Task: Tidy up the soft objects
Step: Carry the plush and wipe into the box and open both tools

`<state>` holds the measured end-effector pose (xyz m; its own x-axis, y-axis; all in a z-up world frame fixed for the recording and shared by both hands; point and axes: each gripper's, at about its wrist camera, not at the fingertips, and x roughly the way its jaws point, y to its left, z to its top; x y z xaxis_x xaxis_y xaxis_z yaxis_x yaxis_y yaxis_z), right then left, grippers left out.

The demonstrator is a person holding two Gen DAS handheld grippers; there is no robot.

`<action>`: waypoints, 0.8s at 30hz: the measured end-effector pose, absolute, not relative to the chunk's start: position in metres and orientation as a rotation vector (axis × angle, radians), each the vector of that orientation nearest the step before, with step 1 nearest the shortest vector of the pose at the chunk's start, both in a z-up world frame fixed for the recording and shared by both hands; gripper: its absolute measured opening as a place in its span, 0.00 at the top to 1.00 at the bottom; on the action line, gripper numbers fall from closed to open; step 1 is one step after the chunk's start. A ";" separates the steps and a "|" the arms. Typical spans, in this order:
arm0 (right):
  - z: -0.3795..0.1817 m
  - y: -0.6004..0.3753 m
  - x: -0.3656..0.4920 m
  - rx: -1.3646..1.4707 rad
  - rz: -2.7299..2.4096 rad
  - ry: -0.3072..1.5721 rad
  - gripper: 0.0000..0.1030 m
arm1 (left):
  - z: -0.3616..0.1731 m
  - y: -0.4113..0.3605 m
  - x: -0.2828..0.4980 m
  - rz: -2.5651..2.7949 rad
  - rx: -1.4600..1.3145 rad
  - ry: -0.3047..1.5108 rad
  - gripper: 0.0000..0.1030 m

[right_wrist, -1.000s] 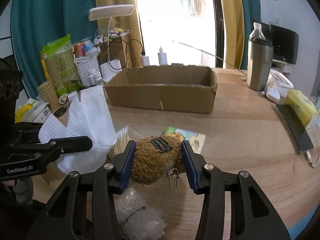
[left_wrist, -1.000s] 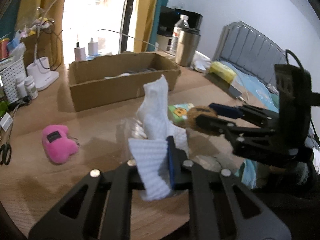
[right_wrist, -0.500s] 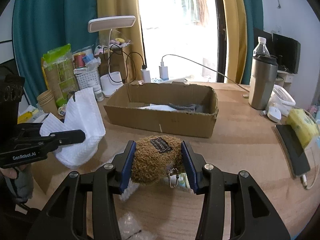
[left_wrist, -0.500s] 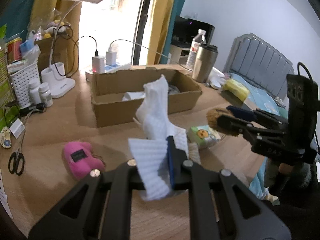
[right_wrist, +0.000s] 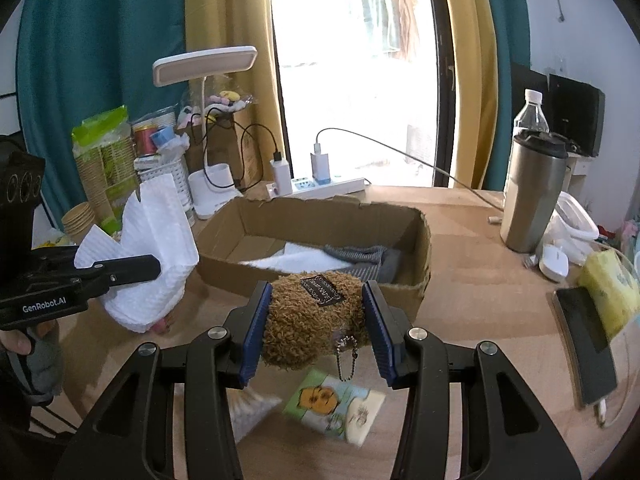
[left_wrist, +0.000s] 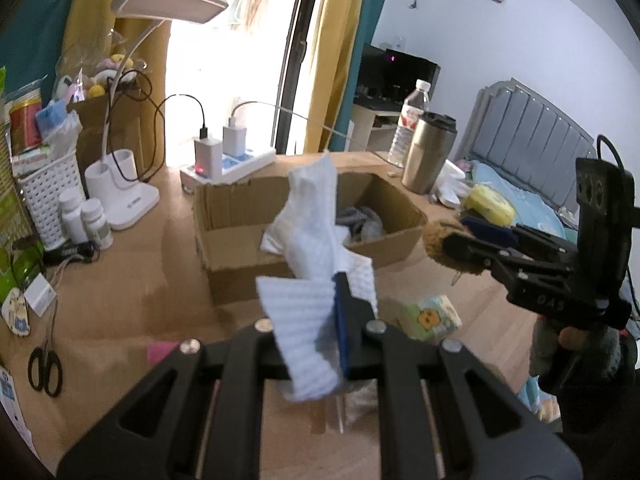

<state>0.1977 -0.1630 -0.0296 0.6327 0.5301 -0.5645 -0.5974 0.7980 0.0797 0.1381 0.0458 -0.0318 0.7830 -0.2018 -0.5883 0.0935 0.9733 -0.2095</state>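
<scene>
Left gripper jaws pinched on limp white cloth; right gripper jaws squeeze compressible brown plush keychain mid-body. Both light.

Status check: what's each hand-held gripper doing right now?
Left hand-held gripper clamps white cloth. Right hand-held gripper grips brown plush. Cardboard box ahead, nothing blocking.

Left wrist fisheye: rides close behind own black fingers, tilted down across wooden desk, facing open brown cardboard box and bright window. Right wrist fisheye: same setup from the right side, facing same box. Shared: box, white desk lamp, steel tumbler, each other's gripper at frame edge.
</scene>
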 end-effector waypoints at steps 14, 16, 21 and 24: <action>-0.015 -0.154 0.239 -0.146 0.638 0.581 0.53 | -0.023 0.060 0.181 -0.134 -0.181 0.622 0.87; -0.015 -0.153 0.244 -0.154 0.635 0.577 0.53 | -0.023 0.061 0.188 -0.131 -0.173 0.621 0.87; -0.015 -0.151 0.260 -0.152 0.630 0.576 0.53 | -0.028 0.064 0.202 -0.117 -0.175 0.625 0.87; -0.017 -0.151 0.269 -0.156 0.626 0.577 0.53 | -0.032 0.068 0.210 -0.105 -0.179 0.633 0.87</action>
<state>0.2690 -0.1511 -0.0169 0.6597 0.5088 -0.5530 -0.5932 0.8044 0.0325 0.2095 0.0676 -0.0316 0.8015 -0.1520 -0.5784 0.0426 0.9792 -0.1982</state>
